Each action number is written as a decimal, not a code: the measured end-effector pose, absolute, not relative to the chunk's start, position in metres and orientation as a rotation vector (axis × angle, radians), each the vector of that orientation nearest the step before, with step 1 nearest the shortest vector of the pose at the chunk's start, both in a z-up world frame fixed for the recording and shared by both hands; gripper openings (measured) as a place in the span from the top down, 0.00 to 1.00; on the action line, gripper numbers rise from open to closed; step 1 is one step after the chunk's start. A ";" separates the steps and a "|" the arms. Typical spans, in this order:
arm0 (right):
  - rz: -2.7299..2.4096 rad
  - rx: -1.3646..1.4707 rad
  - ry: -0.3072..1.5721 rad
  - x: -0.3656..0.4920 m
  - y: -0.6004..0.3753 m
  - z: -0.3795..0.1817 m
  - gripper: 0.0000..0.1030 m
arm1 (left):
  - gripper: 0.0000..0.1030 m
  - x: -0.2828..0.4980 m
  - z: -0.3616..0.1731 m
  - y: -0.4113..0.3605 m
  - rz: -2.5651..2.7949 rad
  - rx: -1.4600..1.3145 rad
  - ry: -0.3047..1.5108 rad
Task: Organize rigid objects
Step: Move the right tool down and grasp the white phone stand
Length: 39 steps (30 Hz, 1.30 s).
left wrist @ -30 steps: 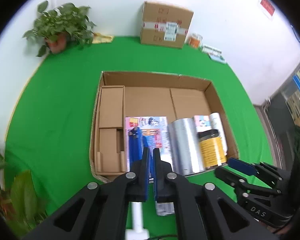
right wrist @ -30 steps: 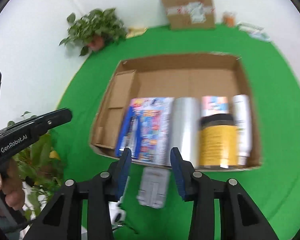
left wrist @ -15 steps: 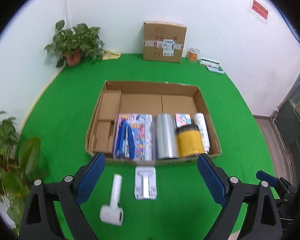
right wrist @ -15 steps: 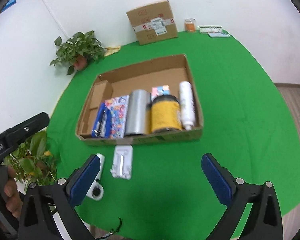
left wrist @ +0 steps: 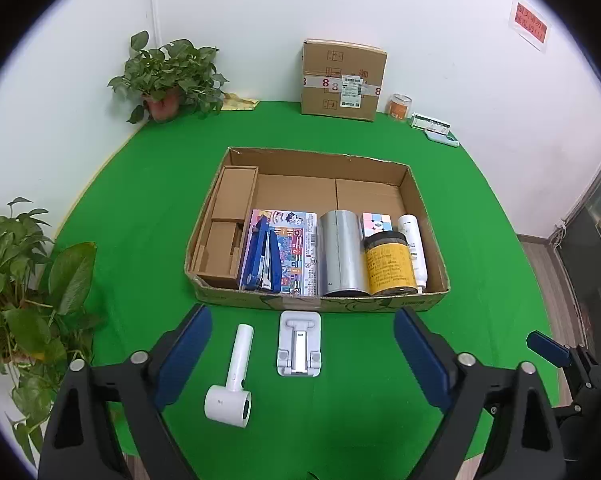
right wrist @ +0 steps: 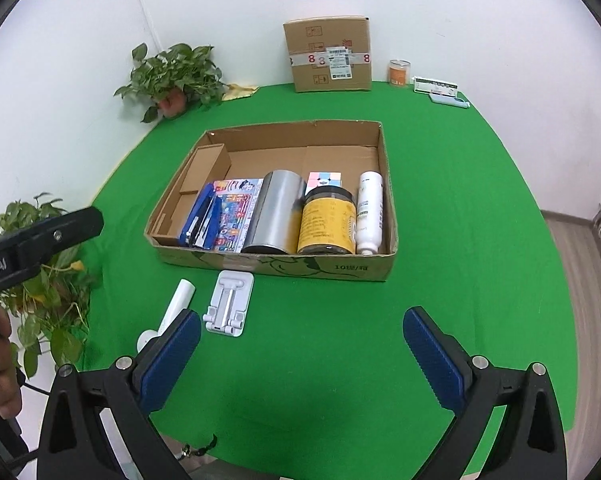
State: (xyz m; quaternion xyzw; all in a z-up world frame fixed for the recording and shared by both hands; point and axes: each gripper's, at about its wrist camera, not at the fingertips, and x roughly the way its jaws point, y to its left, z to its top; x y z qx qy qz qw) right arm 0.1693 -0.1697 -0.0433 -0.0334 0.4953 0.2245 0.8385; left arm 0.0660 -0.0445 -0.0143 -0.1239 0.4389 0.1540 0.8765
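Both tools stand wide open and hold nothing: the left tool (left wrist: 302,354) and the right tool (right wrist: 302,354) each hang above the near part of the round green-covered bench (left wrist: 140,184), blue pads spread far apart. Just ahead of the left tool, on the cloth, lies a white folding phone stand (left wrist: 299,343), and to its left a white handheld device with a long handle and round head (left wrist: 233,376), handle pointing away from the tool. Beyond these two, touching neither, sits a shallow open brown cardboard box (left wrist: 320,304). Along its near wall, from left to right, lie a blue stapler (left wrist: 262,254) resting on a colourful printed flat pack (left wrist: 296,252), a silver metal cylinder (left wrist: 340,256) on its side, a dark-lidded jar with a yellow label (left wrist: 389,263) with a pastel cube puzzle (left wrist: 376,223) behind it, and a white bottle (left wrist: 413,250) lying against the right wall. Far ahead by the wall stands a taped brown carton (left wrist: 342,80), with a potted green plant (left wrist: 168,76) to its left
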 end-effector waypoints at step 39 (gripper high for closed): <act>0.511 -0.249 1.451 0.216 0.022 -0.246 0.02 | 0.14 0.085 -0.203 0.114 0.035 -0.680 1.406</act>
